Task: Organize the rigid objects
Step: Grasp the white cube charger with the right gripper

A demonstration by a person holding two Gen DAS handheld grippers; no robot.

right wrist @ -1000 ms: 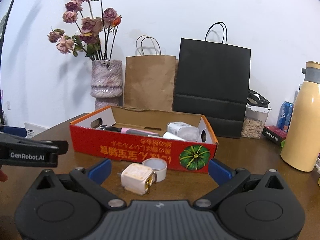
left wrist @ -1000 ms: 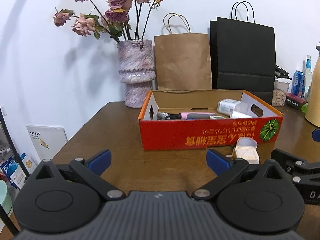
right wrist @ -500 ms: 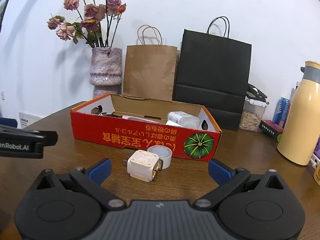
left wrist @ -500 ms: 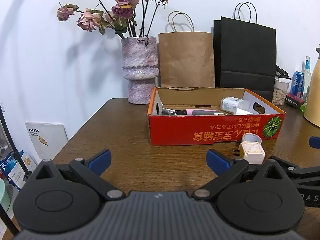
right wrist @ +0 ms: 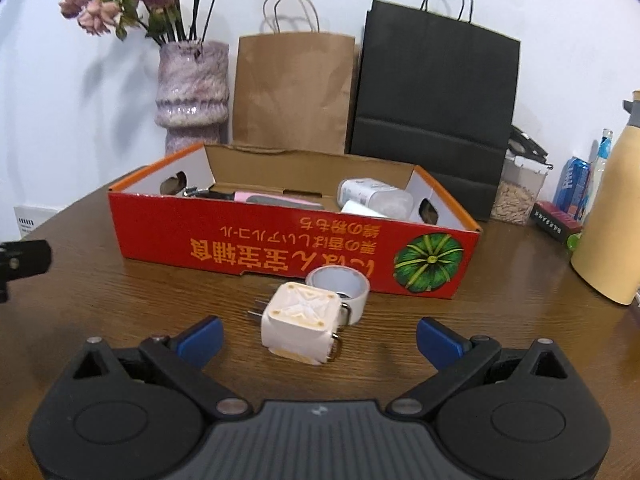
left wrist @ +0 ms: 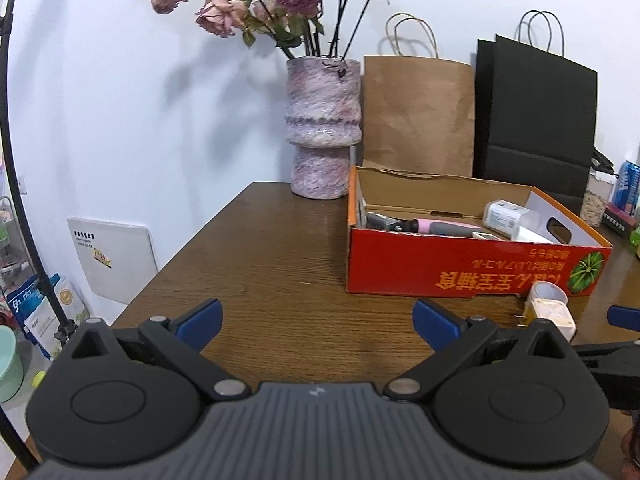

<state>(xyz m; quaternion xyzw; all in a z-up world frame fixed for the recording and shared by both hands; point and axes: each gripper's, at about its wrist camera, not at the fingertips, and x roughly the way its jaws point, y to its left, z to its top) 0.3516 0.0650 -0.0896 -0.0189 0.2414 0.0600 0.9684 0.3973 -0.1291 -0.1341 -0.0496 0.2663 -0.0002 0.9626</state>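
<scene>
A red cardboard box (right wrist: 256, 248) (left wrist: 460, 276) stands open on the wooden table, holding a pink-handled tool (right wrist: 272, 199) and a white bottle (right wrist: 372, 196). A white cube plug adapter (right wrist: 300, 324) (left wrist: 550, 316) lies on the table in front of it, touching a white tape roll (right wrist: 340, 286) (left wrist: 546, 292) behind it. My right gripper (right wrist: 318, 338) is open and empty, its fingers either side of the adapter, just short of it. My left gripper (left wrist: 318, 322) is open and empty over bare table, left of the box.
A pink vase of dried roses (left wrist: 322, 128), a brown paper bag (right wrist: 292, 92) and a black paper bag (right wrist: 434, 84) stand behind the box. A tan flask (right wrist: 612, 216), a seed jar (right wrist: 518, 196) and cans stand at the right. The table's left edge (left wrist: 180, 256) drops off.
My right gripper has moved forward and down toward the plug adapter, which now sits between its open fingers. My left gripper has swung left, so the box sits further right in its view.
</scene>
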